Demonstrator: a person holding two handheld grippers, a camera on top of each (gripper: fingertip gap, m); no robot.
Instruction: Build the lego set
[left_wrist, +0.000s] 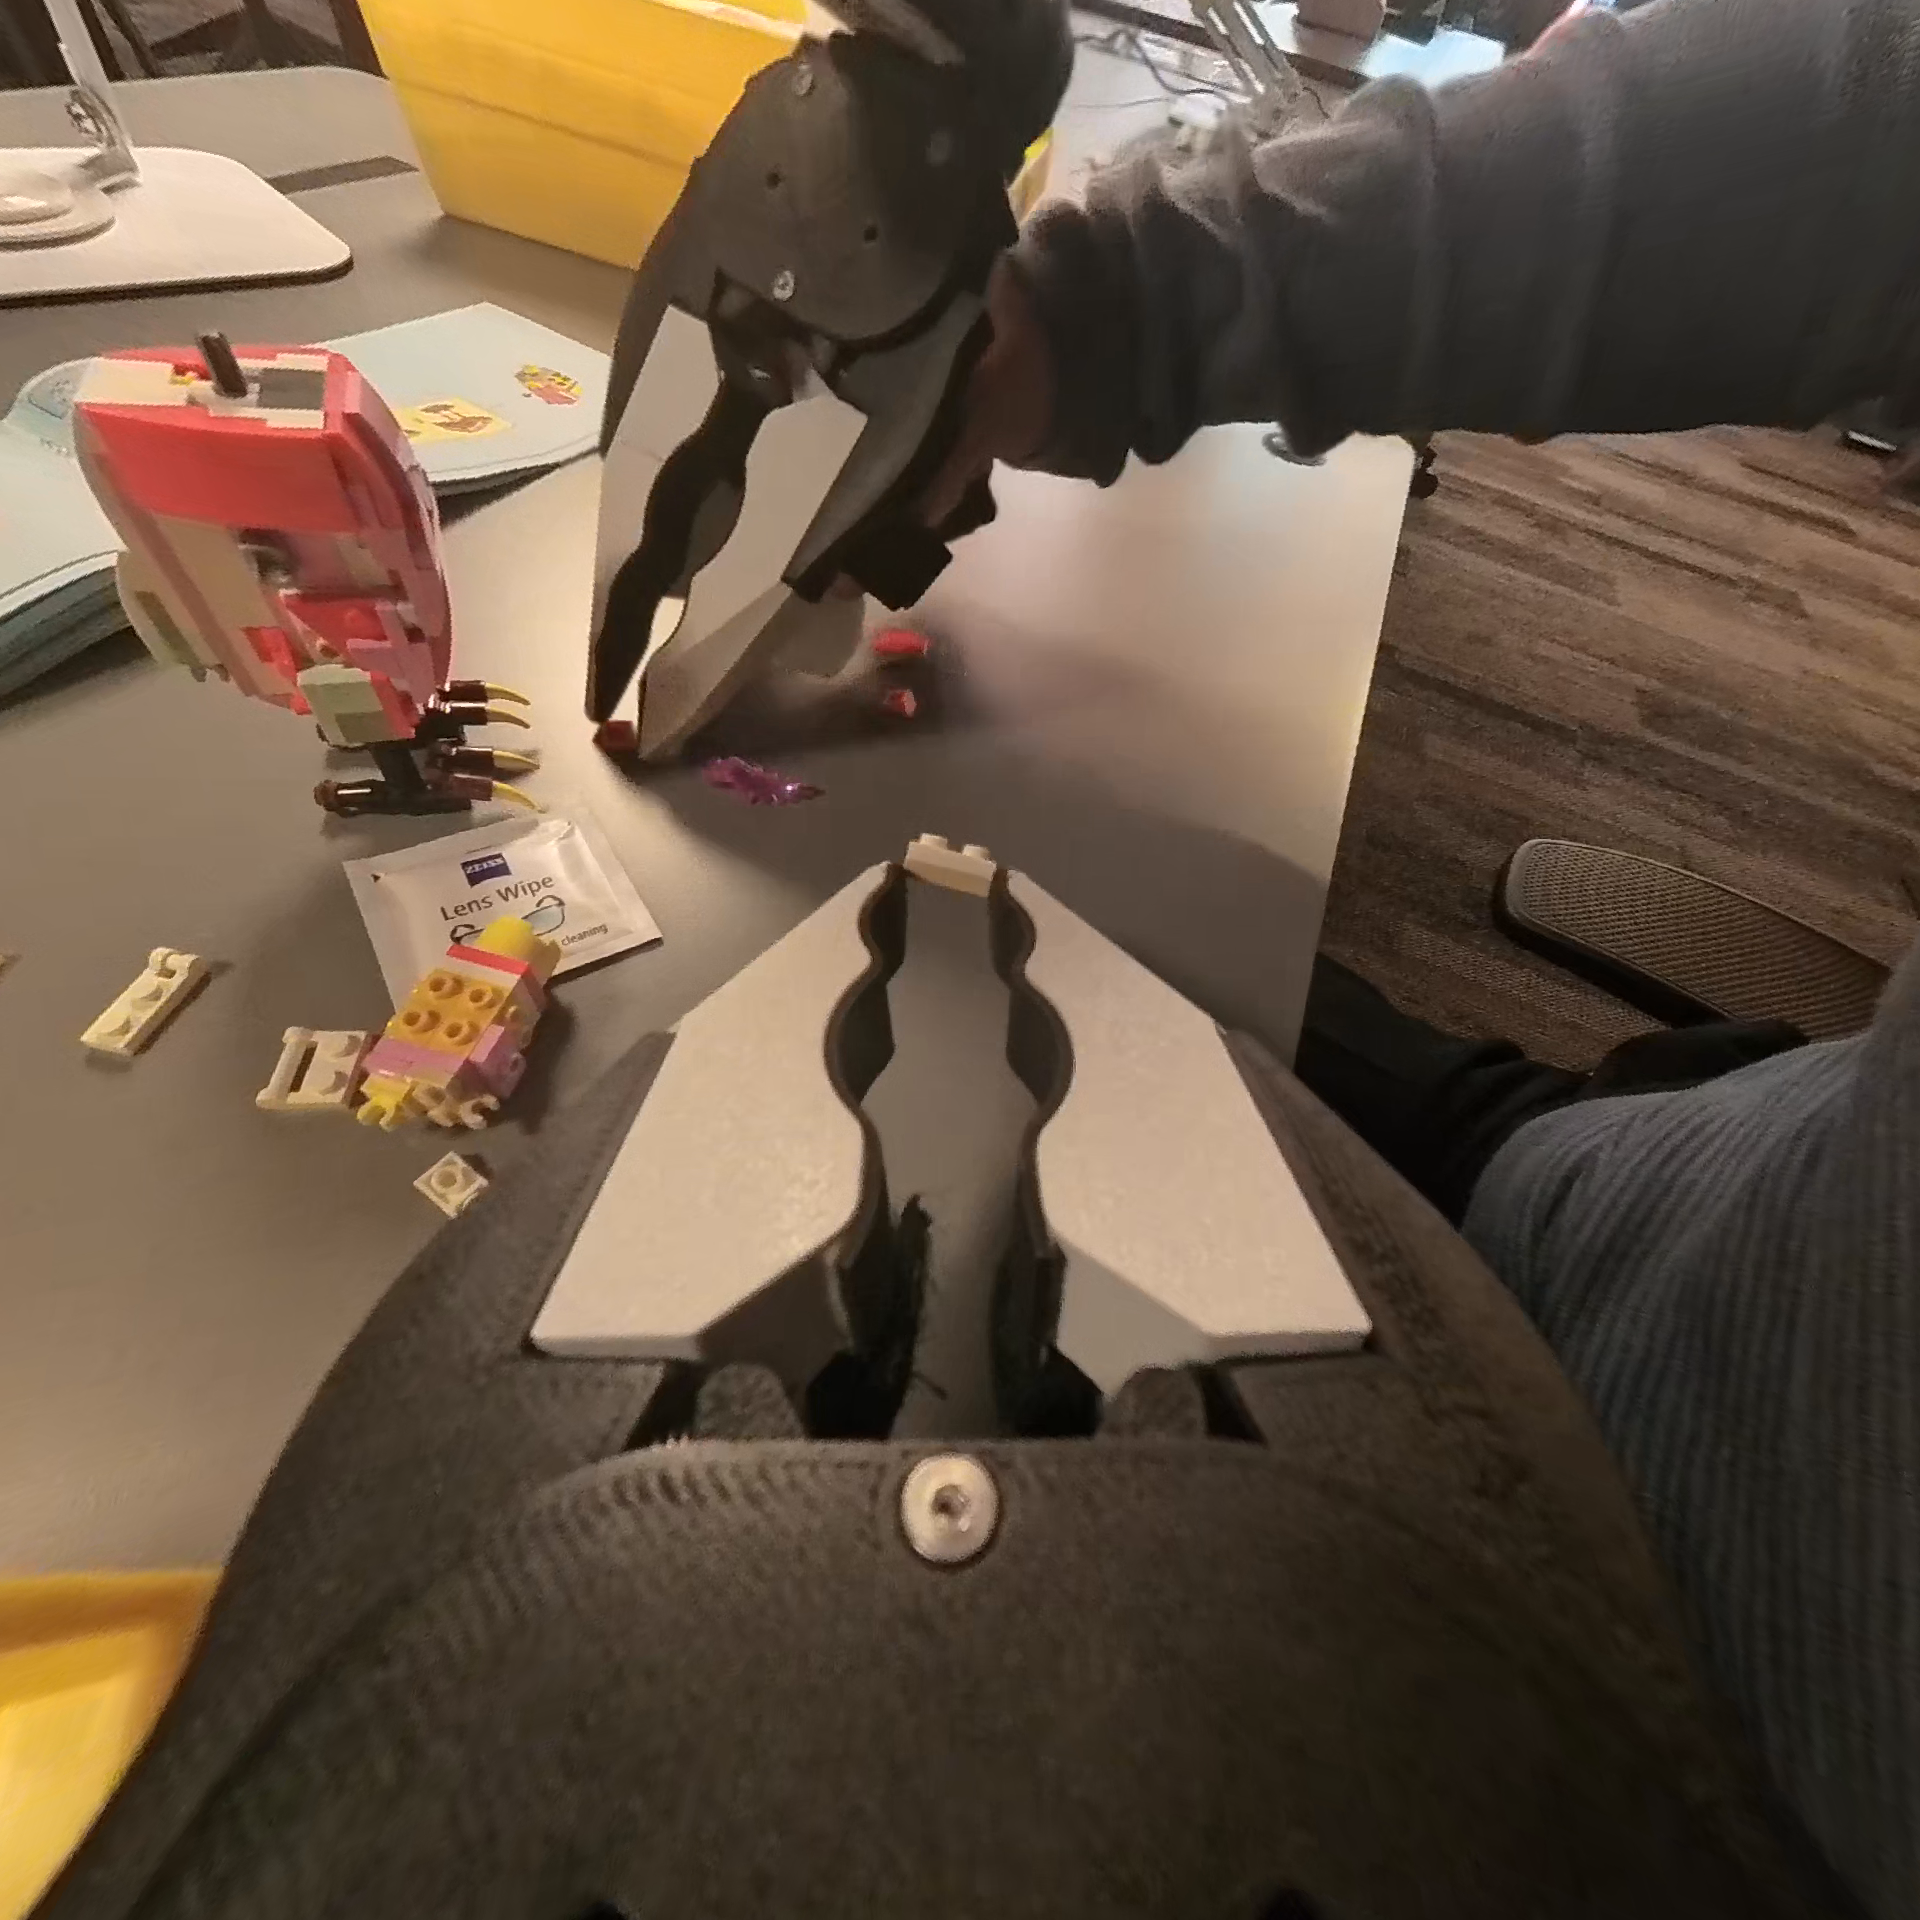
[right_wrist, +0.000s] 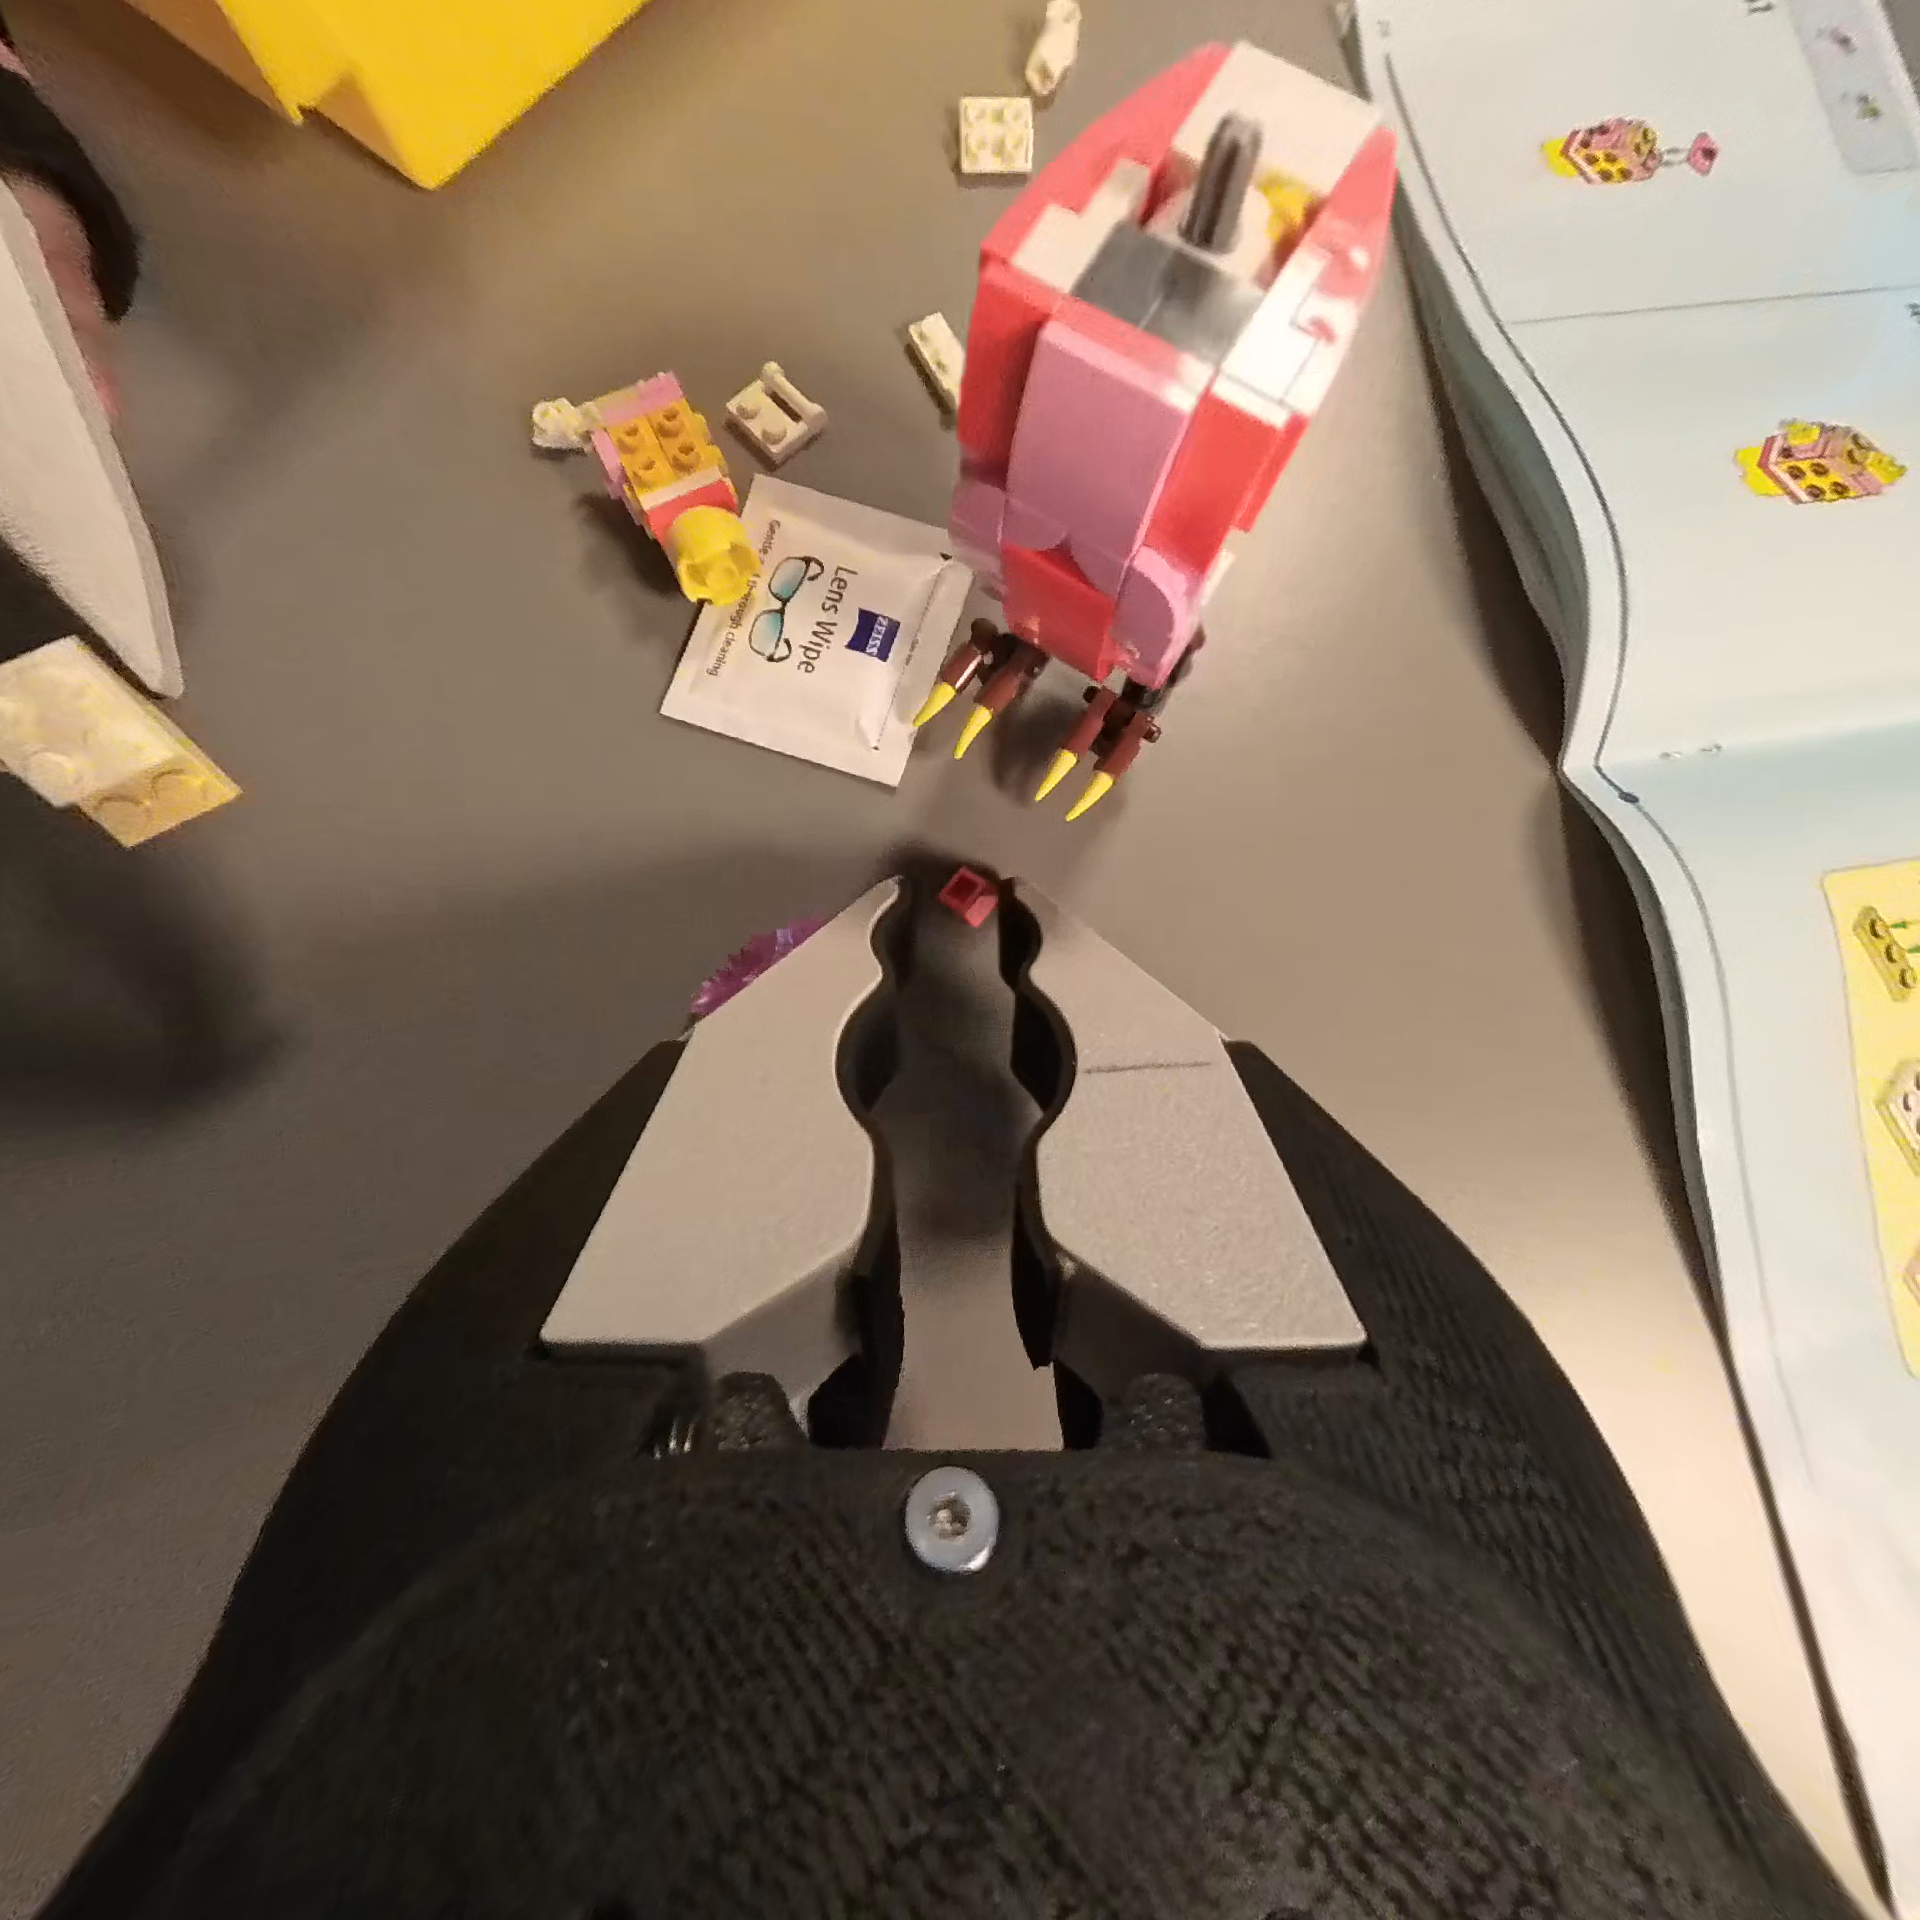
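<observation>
My left gripper (left_wrist: 948, 875) is shut on a small cream two-stud brick (left_wrist: 951, 862) and holds it above the grey table (left_wrist: 1143, 727). The brick also shows at the left edge of the right wrist view (right_wrist: 104, 738). My right gripper (right_wrist: 958, 896) points down at the table with its tips set around a tiny red piece (right_wrist: 971, 896). The piece lies against the right fingertip, with a gap to the left one, so the jaws stand open. In the left wrist view this gripper (left_wrist: 625, 732) stands beside a red and pink brick bird with yellow claws (left_wrist: 281, 540).
A lens-wipe sachet (right_wrist: 821, 634), a small yellow and pink build (right_wrist: 665, 468), loose cream plates (left_wrist: 145, 1003), a purple clear piece (left_wrist: 758, 779) and two red bits (left_wrist: 899, 642) lie around. A yellow box (left_wrist: 582, 104) stands behind, an open booklet (right_wrist: 1714, 520) at the side. The table edge (left_wrist: 1351, 831) is on the right. The left gripper's tips are roughly 12 cm from the right gripper's. Between my right fingertips and the lens-wipe sachet (right_wrist: 821, 634) there is roughly 5 cm. The left camera catches it too, in the left wrist view (left_wrist: 509, 883).
</observation>
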